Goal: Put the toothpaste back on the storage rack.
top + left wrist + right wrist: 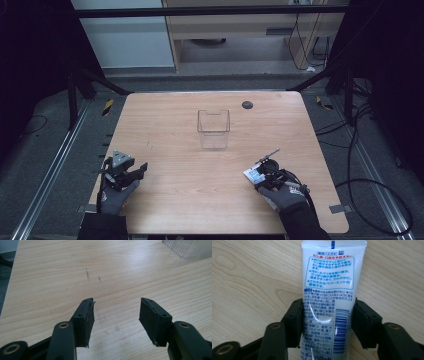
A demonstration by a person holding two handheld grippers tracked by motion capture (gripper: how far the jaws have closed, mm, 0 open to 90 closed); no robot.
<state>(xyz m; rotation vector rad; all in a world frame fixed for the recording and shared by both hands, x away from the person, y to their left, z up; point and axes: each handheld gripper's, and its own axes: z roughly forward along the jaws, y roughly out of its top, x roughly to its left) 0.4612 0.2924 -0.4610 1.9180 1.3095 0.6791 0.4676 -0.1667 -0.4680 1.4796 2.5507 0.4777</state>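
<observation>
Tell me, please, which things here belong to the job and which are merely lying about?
In play:
- white tube, clamped by the right gripper
- clear container, likely destination
- left gripper, open, holding nothing

Lying about:
- black round disc at the table's far edge
- thin stick beside the right hand

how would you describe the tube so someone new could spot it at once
Start at the wooden table and go to its near right corner, where the right claw is shut on a white tube. Blue Japanese print and a barcode set it apart from the clear container mid-table.
</observation>
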